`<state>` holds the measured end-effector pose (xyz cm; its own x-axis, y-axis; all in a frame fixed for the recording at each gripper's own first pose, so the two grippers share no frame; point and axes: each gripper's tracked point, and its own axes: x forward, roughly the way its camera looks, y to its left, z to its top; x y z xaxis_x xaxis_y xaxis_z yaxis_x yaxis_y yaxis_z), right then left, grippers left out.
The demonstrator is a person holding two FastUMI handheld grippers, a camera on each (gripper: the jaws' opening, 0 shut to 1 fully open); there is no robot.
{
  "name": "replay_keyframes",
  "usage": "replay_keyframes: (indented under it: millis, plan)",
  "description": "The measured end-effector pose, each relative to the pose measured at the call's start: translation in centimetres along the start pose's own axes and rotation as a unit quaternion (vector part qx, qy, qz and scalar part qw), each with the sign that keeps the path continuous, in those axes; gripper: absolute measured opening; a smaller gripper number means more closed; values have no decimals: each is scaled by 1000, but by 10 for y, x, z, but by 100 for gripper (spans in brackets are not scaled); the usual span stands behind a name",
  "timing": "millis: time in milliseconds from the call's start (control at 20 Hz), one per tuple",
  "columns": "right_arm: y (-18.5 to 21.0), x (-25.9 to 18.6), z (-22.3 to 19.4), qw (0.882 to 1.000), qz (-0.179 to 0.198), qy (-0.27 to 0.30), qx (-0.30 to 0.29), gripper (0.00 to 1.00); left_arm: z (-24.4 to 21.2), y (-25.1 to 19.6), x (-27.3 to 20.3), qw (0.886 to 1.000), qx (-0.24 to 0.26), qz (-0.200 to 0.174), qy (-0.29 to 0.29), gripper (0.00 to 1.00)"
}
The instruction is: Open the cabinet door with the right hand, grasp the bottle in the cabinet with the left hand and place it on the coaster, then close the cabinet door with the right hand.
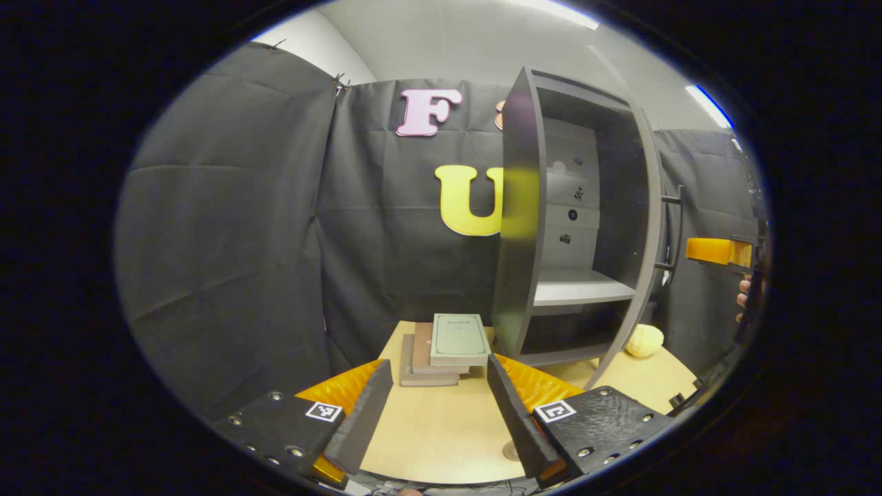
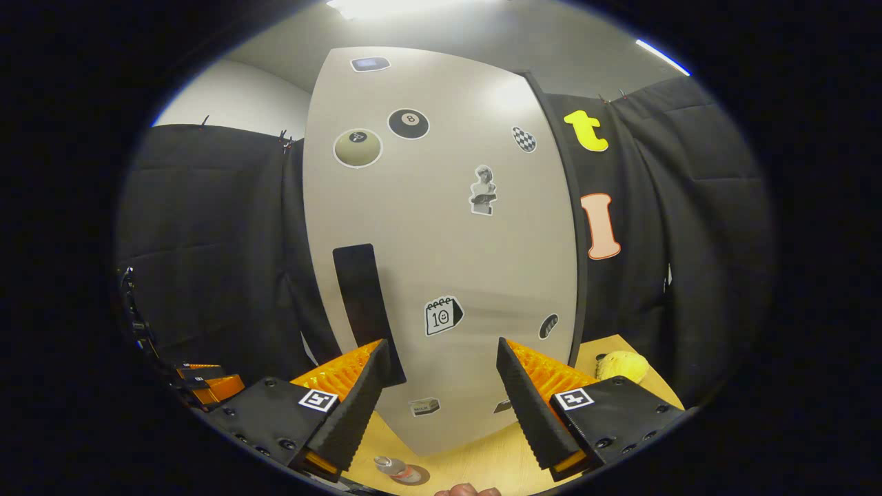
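1. My left gripper (image 1: pixel 434 406) is spread wide with nothing between its fingers, held above the near edge of the tabletop (image 1: pixel 441 441).
2. My right gripper (image 2: pixel 441 393) is likewise spread wide and grips nothing; it faces the sticker-covered cabinet door (image 2: pixel 441 227).
3. In the left gripper view the cabinet (image 1: pixel 579 220) stands open at far right, its shelf (image 1: pixel 579 286) bare. The lower compartment is dark; its contents cannot be made out.
4. The bottle (image 2: pixel 398 469) sits on the tabletop at the near edge of the right gripper view, partly cut off.
5. What lies under the bottle is too cut off to identify.
6. A stack of books (image 1: pixel 448 348) lies left of the cabinet; a pale round object (image 1: pixel 644 341), unidentifiable, lies to its right.
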<state>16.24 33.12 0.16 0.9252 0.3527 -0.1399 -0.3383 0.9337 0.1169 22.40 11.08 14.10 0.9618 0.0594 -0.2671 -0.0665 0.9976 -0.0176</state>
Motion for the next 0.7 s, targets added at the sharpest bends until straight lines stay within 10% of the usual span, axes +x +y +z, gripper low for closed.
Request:
replay_keyframes:
  millis: [700]
  plan:
    - [-100, -34, 41, 998, -38, -54, -21, 98, 57, -107, 3, 995, -44, -32, -78, 83]
